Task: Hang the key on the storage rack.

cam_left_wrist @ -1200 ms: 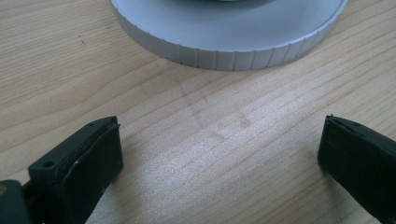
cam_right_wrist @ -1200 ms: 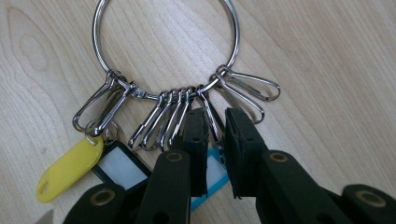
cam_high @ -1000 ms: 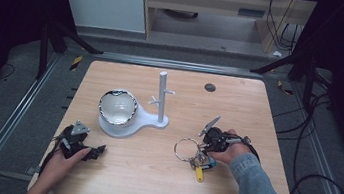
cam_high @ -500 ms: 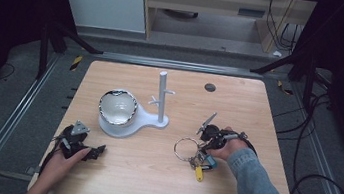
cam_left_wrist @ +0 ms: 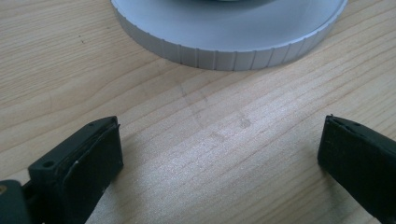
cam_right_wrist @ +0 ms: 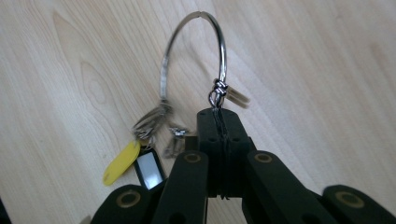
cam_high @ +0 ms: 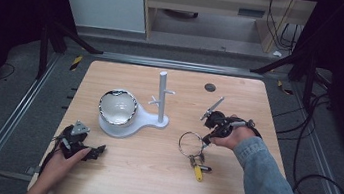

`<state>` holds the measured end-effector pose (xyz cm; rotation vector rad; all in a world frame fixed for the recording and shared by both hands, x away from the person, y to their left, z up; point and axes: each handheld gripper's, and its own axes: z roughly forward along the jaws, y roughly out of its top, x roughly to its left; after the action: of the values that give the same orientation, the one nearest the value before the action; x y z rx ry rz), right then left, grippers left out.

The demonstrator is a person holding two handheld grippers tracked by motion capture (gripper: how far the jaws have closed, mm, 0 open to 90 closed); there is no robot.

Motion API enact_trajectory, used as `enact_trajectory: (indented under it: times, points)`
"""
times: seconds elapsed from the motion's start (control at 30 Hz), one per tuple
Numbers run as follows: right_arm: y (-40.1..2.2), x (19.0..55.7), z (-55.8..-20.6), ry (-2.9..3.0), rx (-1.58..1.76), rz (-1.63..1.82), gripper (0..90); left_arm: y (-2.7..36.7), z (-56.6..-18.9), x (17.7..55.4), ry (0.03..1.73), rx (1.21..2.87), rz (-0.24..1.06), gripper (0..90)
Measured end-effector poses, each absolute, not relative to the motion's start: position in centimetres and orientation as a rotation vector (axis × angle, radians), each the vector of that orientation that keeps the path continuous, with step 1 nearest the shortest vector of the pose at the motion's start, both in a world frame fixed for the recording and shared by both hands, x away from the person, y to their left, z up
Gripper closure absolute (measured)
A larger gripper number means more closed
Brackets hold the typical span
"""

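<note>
Key ring [cam_high: 191, 144] right of stand [cam_high: 160, 106]; bowl [cam_high: 117, 107] on its base.

The jaws of the right gripper [cam_high: 206, 138] had just been closing and were pressed together on the large wire key ring [cam_right_wrist: 194, 60]. The ring was tipped up at its 3 o'clock side, with the yellow tag [cam_high: 197, 173] left trailing on the table [cam_high: 138, 183] toward 6 o'clock.

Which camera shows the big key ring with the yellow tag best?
The right gripper view: the key ring is close, pinched by the right gripper, yellow tag dangling. The high view shows it small beside the hand. The left gripper view faces the white stand's base.
</note>
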<state>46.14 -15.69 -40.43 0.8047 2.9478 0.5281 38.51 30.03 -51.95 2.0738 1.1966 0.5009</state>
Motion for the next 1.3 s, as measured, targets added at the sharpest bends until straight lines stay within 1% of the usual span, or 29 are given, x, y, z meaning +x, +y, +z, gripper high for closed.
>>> enact_trajectory:
  times: [0.5,1.3]
  points:
    - [-14.8,47.5,-35.0,2.892,0.766,0.532,89.3,30.0,-51.9,38.5,1.196,2.075,0.502,0.0]
    - [-13.3,48.6,-30.0,2.845,0.728,0.529,89.3,30.0,-52.0,38.5,1.196,2.073,0.503,0.0]
